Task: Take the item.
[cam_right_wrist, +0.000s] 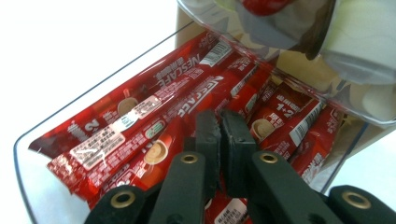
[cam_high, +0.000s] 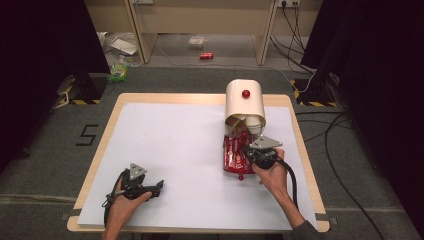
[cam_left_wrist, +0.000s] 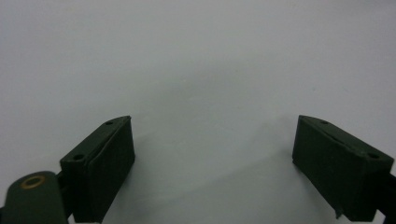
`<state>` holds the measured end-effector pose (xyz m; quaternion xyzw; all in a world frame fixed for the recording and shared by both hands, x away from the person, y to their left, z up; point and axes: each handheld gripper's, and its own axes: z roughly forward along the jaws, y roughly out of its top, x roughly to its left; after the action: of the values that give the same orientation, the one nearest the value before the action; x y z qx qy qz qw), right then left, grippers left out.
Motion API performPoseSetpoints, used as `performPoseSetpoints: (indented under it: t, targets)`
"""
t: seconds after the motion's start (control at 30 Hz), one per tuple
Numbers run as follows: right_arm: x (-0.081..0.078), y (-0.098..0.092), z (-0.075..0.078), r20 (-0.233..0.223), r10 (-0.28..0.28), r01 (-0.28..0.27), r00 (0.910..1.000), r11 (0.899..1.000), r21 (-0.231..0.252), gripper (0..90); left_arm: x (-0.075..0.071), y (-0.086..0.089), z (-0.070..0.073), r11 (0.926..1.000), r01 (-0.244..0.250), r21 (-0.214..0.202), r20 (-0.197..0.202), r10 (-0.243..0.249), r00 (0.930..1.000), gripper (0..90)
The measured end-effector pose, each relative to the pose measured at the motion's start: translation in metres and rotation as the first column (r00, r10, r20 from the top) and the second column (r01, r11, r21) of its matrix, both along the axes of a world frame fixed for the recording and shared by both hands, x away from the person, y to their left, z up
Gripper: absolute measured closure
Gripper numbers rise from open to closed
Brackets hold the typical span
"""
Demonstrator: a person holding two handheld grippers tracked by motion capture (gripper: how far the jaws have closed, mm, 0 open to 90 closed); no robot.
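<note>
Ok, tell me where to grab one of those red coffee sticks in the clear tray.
Pinch a coffee stick across its narrow width near the end closest to you, coming down from above. The sticks lie flat and lengthwise in the clear tray, overlapping, so only thin edges offer grip. The right tongs are already closed there.

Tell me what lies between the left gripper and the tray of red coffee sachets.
Nothing: the high view shows bare white sheet between the left gripper and the tray.

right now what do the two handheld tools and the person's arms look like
Both tools are black. The left tool and the right tool each carry a grey three-cornered plate on top and trail a black cable. The left tool's jaws are flat, dark rectangular blocks with small screw holes; the right tool's linkage arms show brass-coloured rivets. A dark grey sleeve covers the right forearm's lower end.
</note>
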<state>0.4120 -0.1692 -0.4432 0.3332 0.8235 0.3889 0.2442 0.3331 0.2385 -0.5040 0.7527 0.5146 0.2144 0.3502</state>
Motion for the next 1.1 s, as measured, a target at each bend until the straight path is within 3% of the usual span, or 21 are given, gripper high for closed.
performPoseSetpoints:
  t: [0.3,0.43,0.53,0.67,0.77,0.87,1.1]
  targets:
    - [-0.008,-0.006,0.011,0.01,0.043,-0.042,0.999,0.998,-0.053,88.9,0.0,0.0,0.0,1.0,-0.001,-0.003,0.0,0.001,1.0,12.3]
    - [-0.011,-0.014,0.014,-0.01,0.039,-0.04,0.9992,0.997,-0.061,87.9,0.0,0.0,0.0,1.0,-0.002,-0.002,0.0,0.002,1.0,12.3]
    - [-0.009,-0.013,0.01,-0.038,0.023,-0.024,0.999,0.998,-0.049,83.8,0.0,0.0,0.0,1.0,-0.001,-0.001,0.0,0.001,1.0,12.3]
    - [-0.01,-0.007,0.007,-0.022,-0.008,0.005,0.9997,0.995,-0.102,72.7,0.0,0.0,0.0,1.0,-0.001,-0.001,0.0,0.001,1.0,12.3]
    - [-0.009,-0.004,0.002,-0.031,-0.028,0.025,0.9991,0.994,-0.103,69.3,0.0,0.0,0.0,1.0,-0.001,-0.002,0.0,0.001,1.0,12.3]
    - [-0.01,-0.001,0.002,-0.015,-0.026,0.024,0.9996,0.992,-0.126,70.8,0.0,0.0,0.0,1.0,-0.002,-0.001,0.0,0.002,1.0,12.3]
    - [-0.009,-0.005,0.004,-0.035,-0.014,0.011,0.9993,0.996,-0.085,80.3,0.0,0.0,0.0,1.0,-0.002,-0.003,0.0,0.002,1.0,12.3]
